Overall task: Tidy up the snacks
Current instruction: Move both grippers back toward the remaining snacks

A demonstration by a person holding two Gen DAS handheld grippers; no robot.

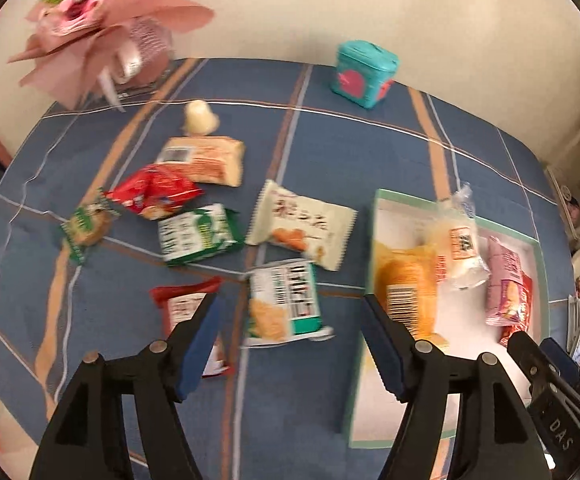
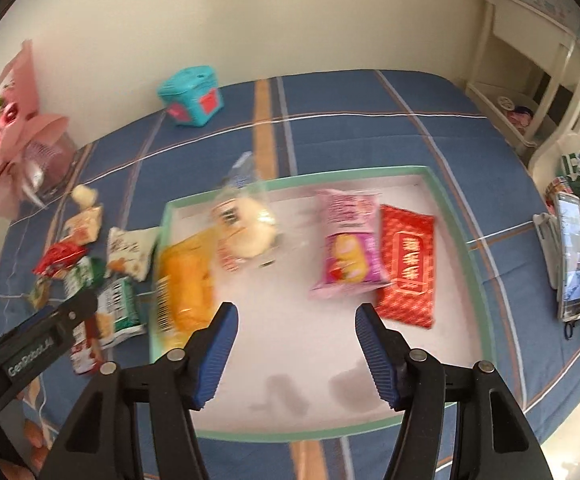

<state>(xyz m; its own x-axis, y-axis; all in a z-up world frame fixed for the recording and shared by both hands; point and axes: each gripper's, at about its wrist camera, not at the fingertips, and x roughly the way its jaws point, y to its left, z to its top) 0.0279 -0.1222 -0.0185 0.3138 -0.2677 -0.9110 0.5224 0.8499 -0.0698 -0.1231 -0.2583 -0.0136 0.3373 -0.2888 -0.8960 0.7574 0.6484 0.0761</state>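
Several snack packets lie loose on the blue striped cloth: a white and teal packet (image 1: 283, 303), a white packet (image 1: 302, 224), a green packet (image 1: 197, 234), a red packet (image 1: 155, 192). My left gripper (image 1: 290, 312) is open and empty above the white and teal packet. A green-rimmed white tray (image 2: 456, 216) holds an orange packet (image 2: 187, 284), a clear bun bag (image 2: 245, 224), a pink packet (image 2: 348, 248) and a red packet (image 2: 408, 268). My right gripper (image 2: 296, 320) is open and empty over the tray's near part.
A teal tin (image 1: 364, 74) stands at the back of the table. A pink paper bouquet (image 1: 101, 20) stands at the back left. A phone (image 2: 572, 256) and clutter lie at the right edge. A wall runs behind the table.
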